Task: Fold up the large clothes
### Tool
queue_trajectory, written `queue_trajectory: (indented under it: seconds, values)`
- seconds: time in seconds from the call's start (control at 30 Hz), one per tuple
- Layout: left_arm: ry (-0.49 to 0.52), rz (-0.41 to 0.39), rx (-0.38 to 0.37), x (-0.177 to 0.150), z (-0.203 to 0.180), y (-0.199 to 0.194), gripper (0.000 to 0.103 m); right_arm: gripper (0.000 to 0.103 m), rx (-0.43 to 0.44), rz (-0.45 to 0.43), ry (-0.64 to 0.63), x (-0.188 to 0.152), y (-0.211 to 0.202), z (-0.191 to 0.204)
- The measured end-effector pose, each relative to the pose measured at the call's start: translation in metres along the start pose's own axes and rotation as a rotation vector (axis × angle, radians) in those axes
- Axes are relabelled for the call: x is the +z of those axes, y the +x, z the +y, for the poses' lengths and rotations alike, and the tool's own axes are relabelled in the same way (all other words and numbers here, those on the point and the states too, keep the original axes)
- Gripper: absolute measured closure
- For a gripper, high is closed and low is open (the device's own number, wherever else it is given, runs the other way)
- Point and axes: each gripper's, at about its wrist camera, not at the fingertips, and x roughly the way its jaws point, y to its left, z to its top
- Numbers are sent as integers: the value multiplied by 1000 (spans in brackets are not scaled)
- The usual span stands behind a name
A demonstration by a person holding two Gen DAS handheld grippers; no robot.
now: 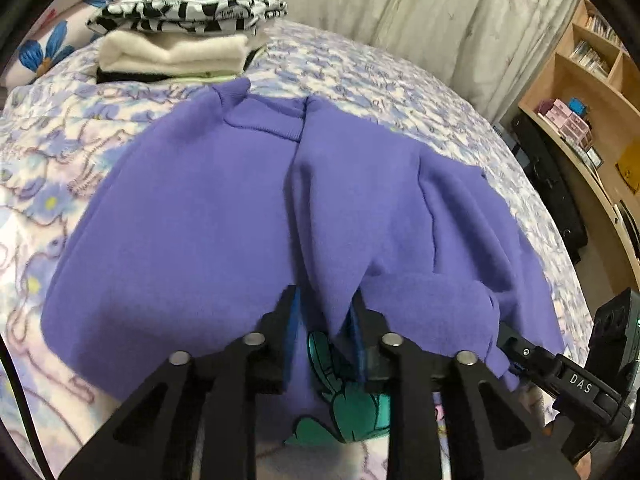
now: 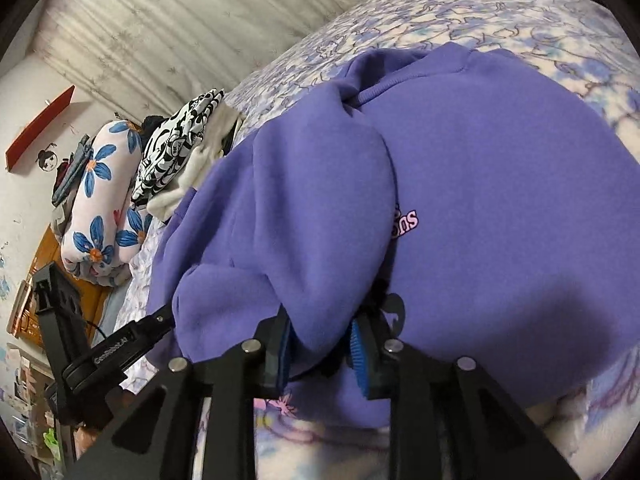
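A large purple sweatshirt (image 1: 208,208) lies on the flowered bed, its sides folded toward the middle. A teal print (image 1: 352,404) shows at its near edge. My left gripper (image 1: 325,312) is shut on a fold of the purple sweatshirt at the near hem. In the right wrist view the sweatshirt (image 2: 500,208) bears pink lettering (image 2: 406,222). My right gripper (image 2: 320,332) is shut on a bunched sleeve fold of it. Each gripper shows at the edge of the other's view.
A stack of folded clothes (image 1: 180,40), black-and-white on top, sits at the far left of the bed (image 1: 380,76). A flowered pillow (image 2: 102,196) lies beyond it. Wooden shelves (image 1: 588,92) stand to the right. A curtain (image 1: 420,4) hangs behind.
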Motion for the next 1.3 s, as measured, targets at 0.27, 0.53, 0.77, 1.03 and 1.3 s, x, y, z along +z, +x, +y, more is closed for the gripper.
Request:
queue_trajectory:
  seconds: [0.27,0.53,0.77,1.03,1.3]
  values:
    - [78,-124,44,-4,-21,-49,63,66,-59,-102,-14,-1,-46,6]
    - [193,-144,-37,18,-64,-43,89,66,-61,-235,-172,28,-53,45]
    - [173,-33,-71,27,-77,10,95,84,-57,-166,-208,54,3,53]
    - [158,65,-40,0,-51,36,98,103,-135,-61,-110,30,22,10]
    - [143,47,-31,1,-55,23,97,100,-132,-35,-83,28,7,14]
